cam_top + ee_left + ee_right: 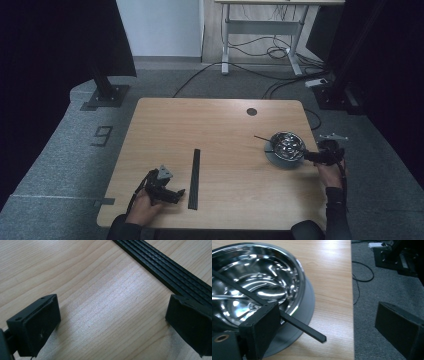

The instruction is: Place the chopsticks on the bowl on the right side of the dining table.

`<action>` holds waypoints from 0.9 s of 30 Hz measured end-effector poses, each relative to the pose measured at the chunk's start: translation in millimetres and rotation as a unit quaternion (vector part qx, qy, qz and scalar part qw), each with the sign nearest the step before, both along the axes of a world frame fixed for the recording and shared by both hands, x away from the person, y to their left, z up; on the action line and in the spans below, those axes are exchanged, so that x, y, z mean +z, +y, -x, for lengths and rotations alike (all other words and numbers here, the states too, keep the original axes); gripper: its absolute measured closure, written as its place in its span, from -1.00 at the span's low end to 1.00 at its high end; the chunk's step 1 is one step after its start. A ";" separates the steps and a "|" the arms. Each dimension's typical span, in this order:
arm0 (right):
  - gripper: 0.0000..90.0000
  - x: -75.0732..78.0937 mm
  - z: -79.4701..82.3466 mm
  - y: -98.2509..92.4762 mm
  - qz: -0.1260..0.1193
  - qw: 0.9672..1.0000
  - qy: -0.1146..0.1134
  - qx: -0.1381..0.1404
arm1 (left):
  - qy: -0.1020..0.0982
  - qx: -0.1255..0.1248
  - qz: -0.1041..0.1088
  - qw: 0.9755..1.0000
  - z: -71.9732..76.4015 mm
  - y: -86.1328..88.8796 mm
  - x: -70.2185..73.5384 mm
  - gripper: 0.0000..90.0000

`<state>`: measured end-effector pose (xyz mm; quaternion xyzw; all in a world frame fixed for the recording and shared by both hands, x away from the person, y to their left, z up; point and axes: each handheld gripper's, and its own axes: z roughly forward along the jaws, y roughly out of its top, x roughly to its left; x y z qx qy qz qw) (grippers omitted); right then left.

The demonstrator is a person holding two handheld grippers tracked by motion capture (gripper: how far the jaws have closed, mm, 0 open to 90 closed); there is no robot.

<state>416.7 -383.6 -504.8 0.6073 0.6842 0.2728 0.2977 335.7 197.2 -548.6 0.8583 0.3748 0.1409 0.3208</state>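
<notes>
Jaws of the left gripper (pixel 167 192) stand wide apart at lower left of the high view, resting on the table (pixel 220 120) just beside the black ribbed strip (pixel 194 178). Toward the right edge, the steel bowl (pixel 286 145) sits on a grey plate (pixel 280 159), a thin black stick (pixel 287 317) lying across its rim. The right gripper (pixel 320 156) hovers beside the bowl with jaws apart, holding nothing.

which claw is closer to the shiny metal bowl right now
Right. The right claw sits at the metal bowl's near-right rim, jaws open. The left claw is far across the table, beside the black strip.
</notes>
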 end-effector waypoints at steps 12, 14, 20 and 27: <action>-0.83 -4.7 -2.3 -14.1 -0.004 1.000 0.001 -0.024 | 0.000 0.000 0.000 1.000 0.0 0.0 0.0 -1.00; -0.83 -4.2 -1.6 -15.3 -0.008 1.000 -0.001 -0.026 | 0.000 0.000 0.000 1.000 0.0 0.0 0.0 -1.00; -0.94 6.6 1.2 -12.2 -0.042 0.999 -0.012 -0.002 | 0.000 0.000 0.000 1.000 0.0 0.0 0.0 -1.00; -1.00 12.8 -4.7 5.7 -0.026 0.999 -0.011 0.018 | 0.000 0.000 0.001 1.000 -0.1 0.1 0.0 -1.00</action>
